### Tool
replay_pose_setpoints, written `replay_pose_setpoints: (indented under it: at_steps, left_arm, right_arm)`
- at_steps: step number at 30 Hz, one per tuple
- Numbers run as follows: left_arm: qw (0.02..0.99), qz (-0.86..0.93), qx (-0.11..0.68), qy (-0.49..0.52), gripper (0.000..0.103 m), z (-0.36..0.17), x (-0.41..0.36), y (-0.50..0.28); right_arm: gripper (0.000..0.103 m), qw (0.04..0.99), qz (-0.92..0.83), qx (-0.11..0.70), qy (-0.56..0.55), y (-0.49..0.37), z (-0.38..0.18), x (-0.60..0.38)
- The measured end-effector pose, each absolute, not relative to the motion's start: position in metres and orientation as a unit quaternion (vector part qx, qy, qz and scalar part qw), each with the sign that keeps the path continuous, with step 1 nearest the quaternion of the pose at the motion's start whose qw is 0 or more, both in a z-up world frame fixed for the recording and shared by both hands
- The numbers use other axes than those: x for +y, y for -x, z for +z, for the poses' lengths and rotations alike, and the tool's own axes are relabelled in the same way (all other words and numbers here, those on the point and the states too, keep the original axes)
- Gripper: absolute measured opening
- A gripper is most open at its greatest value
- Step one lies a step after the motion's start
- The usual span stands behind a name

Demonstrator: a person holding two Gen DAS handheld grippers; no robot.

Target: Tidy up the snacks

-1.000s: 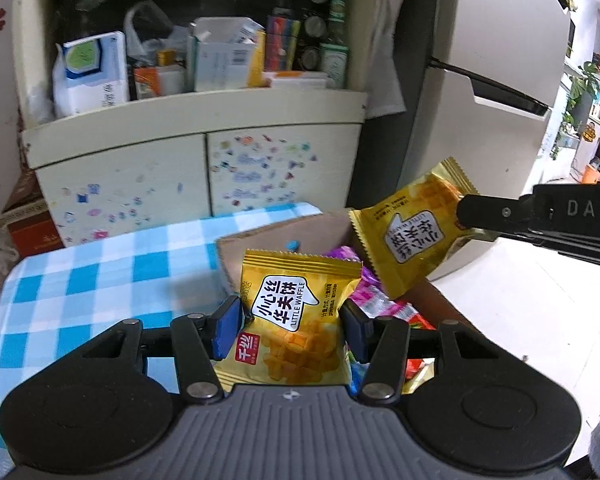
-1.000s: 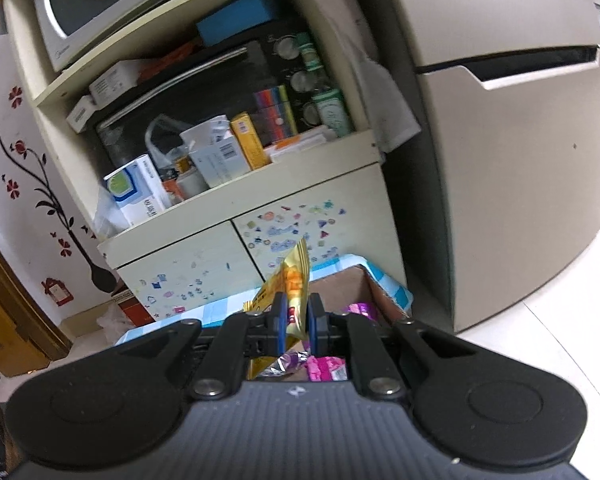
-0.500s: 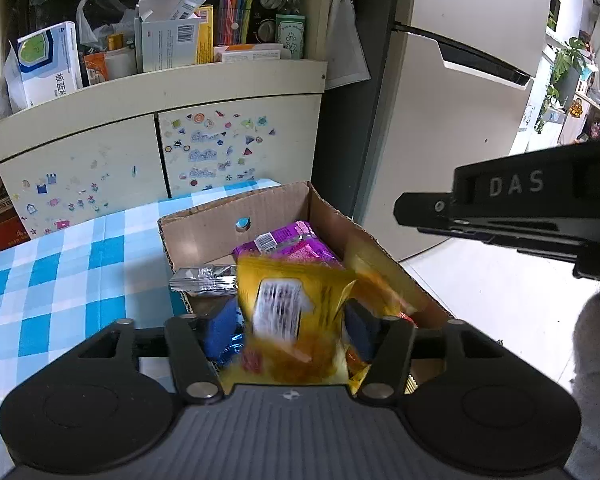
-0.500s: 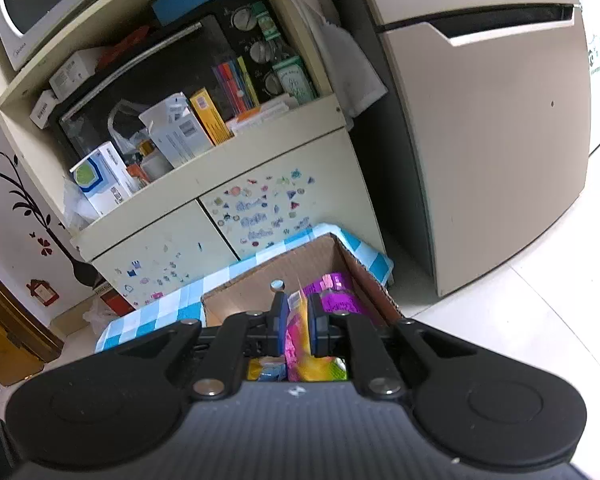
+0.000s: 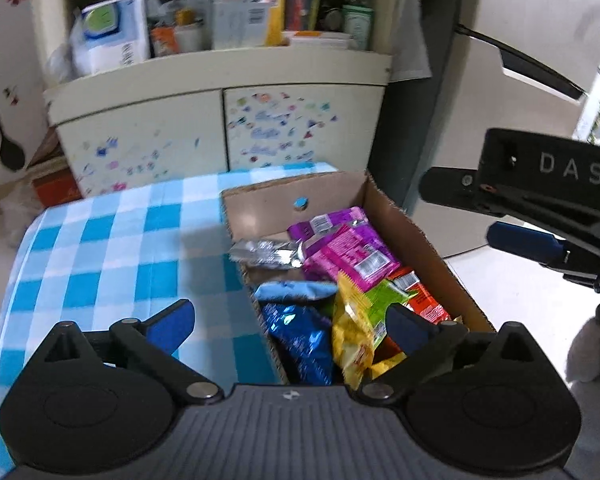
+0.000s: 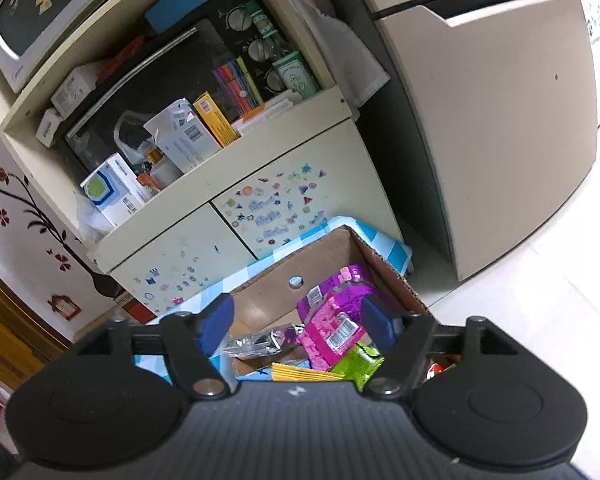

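Over the cardboard box (image 5: 400,216), I'm hovering both claws, left gripper (image 5: 290,322) and right gripper (image 6: 296,320), spread and empty, judging the yellow waffle packet (image 5: 352,332) light, crinkly, best pinched by its sealed edge.

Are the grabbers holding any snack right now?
No. Both the left hand-held gripper and right hand-held gripper have just opened, empty, above the cardboard box.
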State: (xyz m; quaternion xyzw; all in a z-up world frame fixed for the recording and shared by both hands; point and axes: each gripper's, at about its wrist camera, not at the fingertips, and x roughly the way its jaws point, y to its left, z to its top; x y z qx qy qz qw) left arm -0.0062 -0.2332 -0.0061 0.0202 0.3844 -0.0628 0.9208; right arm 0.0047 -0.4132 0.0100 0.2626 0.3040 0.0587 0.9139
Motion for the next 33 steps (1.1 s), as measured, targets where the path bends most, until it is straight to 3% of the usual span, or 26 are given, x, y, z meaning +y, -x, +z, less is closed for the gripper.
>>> replay_pose_setpoints:
  at_steps: [10,15,33]
  left_arm:
    - [0.906,-0.014,0.42,0.042,0.103,-0.009,-0.199,0.02]
    - [0.912,0.005,0.4,0.093,0.103,-0.004,-0.184,0.027]
    - [0.909,0.031,0.415,0.024,0.103,0.002,-0.189,0.03]
  right_arm:
    - [0.081,0.921,-0.012,0.324,-0.215,0.004,0.004,-0.408]
    - [0.081,0.926,-0.026,0.337,-0.166,0.012,0.001,-0.398]
    - [0.092,0.92,-0.021,0.377,-0.103,0.028,-0.007,-0.381]
